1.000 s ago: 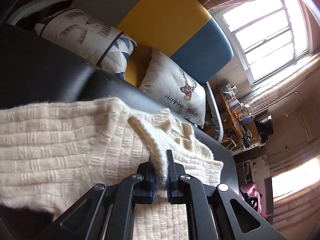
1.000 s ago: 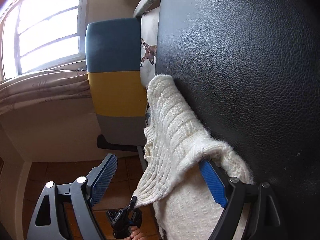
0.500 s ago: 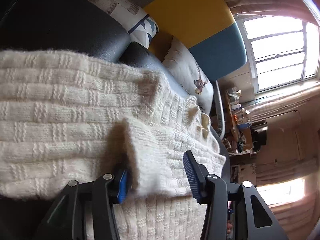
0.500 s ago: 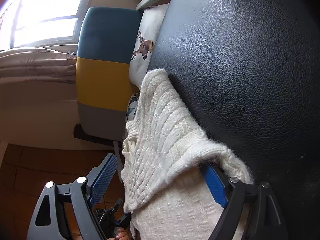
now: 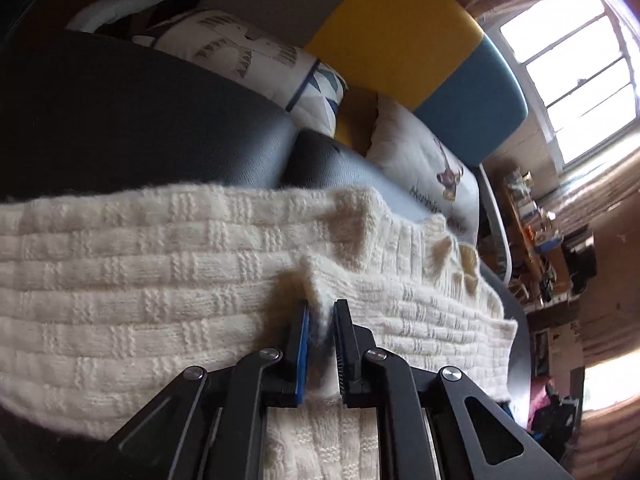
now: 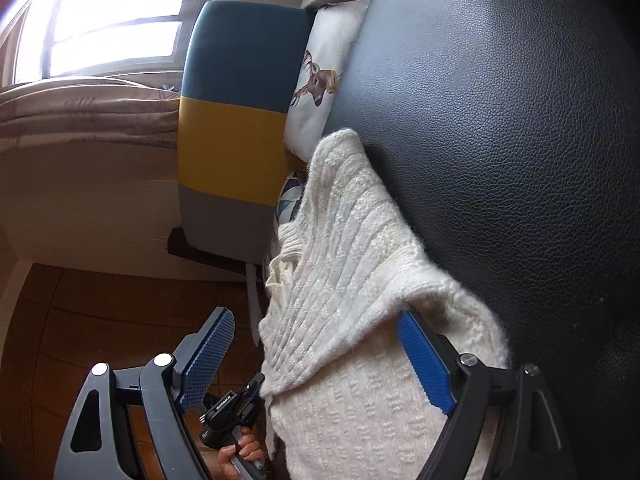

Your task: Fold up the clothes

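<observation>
Black leather upholstery [image 5: 132, 120] fills the near ground, with a grey, yellow and blue chair back [image 5: 404, 40] behind it and a bright window [image 5: 568, 64] off to the right. Two white cushions lean there: a patterned cushion [image 5: 248, 56] and a deer cushion [image 5: 432, 168].

A cream knitted sweater [image 5: 140, 288] lies across the leather. In the left wrist view its long axis runs side to side, its ribbed bands stretching from the left edge to a corner at the right, over the seat's edge.

The left gripper [image 5: 323, 320] has its jaws nearly together, pinching a raised fold of the sweater between the blue pads.

In the right wrist view the sweater [image 6: 352, 264] runs away from the camera toward the deer cushion [image 6: 320, 80], draped over the leather's edge. The right gripper [image 6: 316, 344] stands wide apart: its left finger hangs free over the brown floor [image 6: 60, 312], while its right finger sits under a lifted fold of the knit, touching it without clamping. A hand [image 6: 240, 454] holding the left gripper's handle shows below.
</observation>
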Demonstrator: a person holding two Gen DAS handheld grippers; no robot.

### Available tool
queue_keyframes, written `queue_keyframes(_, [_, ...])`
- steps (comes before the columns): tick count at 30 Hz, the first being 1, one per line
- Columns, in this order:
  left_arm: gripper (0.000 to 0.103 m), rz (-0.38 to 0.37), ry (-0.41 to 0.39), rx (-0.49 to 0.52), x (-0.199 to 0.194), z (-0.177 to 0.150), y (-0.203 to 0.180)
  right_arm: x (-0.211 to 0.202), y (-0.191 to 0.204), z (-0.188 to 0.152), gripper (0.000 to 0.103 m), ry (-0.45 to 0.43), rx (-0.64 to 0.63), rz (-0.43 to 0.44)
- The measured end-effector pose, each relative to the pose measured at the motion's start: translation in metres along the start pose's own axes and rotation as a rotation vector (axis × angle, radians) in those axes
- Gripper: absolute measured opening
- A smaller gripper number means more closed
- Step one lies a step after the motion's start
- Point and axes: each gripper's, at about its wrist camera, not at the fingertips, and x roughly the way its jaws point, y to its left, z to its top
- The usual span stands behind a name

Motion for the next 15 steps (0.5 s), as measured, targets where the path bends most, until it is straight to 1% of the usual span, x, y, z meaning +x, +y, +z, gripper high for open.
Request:
queue_keyframes(2, [0.015,-0.046,-0.051,-0.044,-0.017,0.007,0.001,-0.002,0.005,-0.004,0.086,0.014,-0.014,0.058])
queue_keyframes(3, [0.016,-0.076,-0.052,-0.022,-0.020,0.010,-0.007,-0.001,0.008,-0.005,0.086,0.018,-0.020,0.061])
queue_keyframes(6, [0.018,-0.120,0.005,0.137,-0.007,0.006,-0.059,0.007,0.015,-0.007,0.088,0.035,-0.044,0.076])
queue_keyframes(7, [0.020,-0.132,0.035,0.204,0.002,0.001,-0.082,0.011,0.018,-0.007,0.088,0.044,-0.057,0.083])
queue_keyframes(9, [0.029,-0.150,0.101,0.346,0.028,-0.013,-0.132,0.019,0.027,-0.007,0.088,0.062,-0.102,0.088])
queue_keyframes(10, [0.031,-0.164,0.144,0.413,0.043,-0.022,-0.157,0.024,0.030,-0.007,0.088,0.066,-0.128,0.074])
queue_keyframes(13, [0.031,-0.203,0.260,0.582,0.086,-0.047,-0.227,0.034,0.029,-0.004,0.088,0.056,-0.215,-0.112])
queue_keyframes(14, [0.032,-0.212,0.297,0.637,0.101,-0.055,-0.249,0.037,0.027,-0.004,0.086,0.053,-0.239,-0.164])
queue_keyframes(15, [0.031,-0.218,0.326,0.673,0.114,-0.060,-0.264,0.038,0.020,-0.005,0.083,0.052,-0.245,-0.173])
